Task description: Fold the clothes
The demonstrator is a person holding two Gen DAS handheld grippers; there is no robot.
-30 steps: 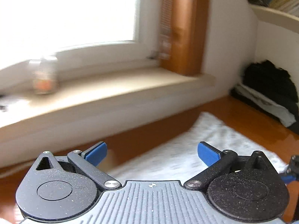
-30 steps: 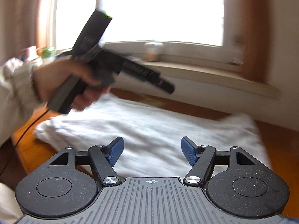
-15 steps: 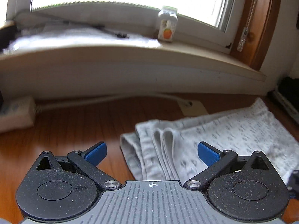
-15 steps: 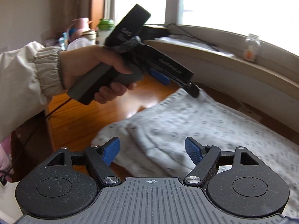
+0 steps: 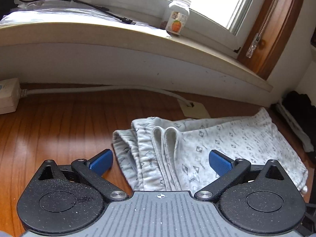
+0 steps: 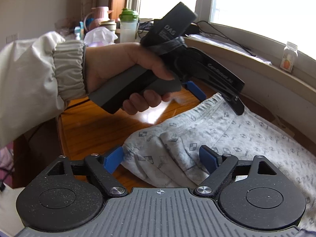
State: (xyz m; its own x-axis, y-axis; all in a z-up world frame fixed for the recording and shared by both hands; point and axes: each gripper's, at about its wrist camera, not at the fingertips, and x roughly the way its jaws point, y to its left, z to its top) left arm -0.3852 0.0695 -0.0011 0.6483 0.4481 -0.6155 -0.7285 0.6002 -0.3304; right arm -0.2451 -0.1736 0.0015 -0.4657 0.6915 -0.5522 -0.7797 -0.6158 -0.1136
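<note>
A light grey patterned garment (image 5: 227, 144) lies folded on the wooden table (image 5: 59, 130), its layered left end nearest me. My left gripper (image 5: 161, 162) hovers open over that end, with cloth below the gap and neither blue pad pressing on it. In the right wrist view a hand (image 6: 122, 67) holds the left gripper (image 6: 216, 98) above the garment's far corner. My right gripper (image 6: 161, 159) straddles the near corner of the garment (image 6: 227, 134). Its jaws are opening, with cloth between them and the left pad (image 6: 114, 159) at the cloth's edge.
A windowsill runs along the back with a pill bottle (image 5: 177, 15) and a black cable (image 5: 79, 0). A white power strip (image 5: 7, 96) and its cord lie on the table at the back left. Dark clothes (image 5: 300, 108) are piled at the right. Jugs and bottles (image 6: 126, 25) stand far left.
Both views swung from the garment's middle and right side to its left end. The left gripper came down near the far corner. The right jaws spread a little wider.
</note>
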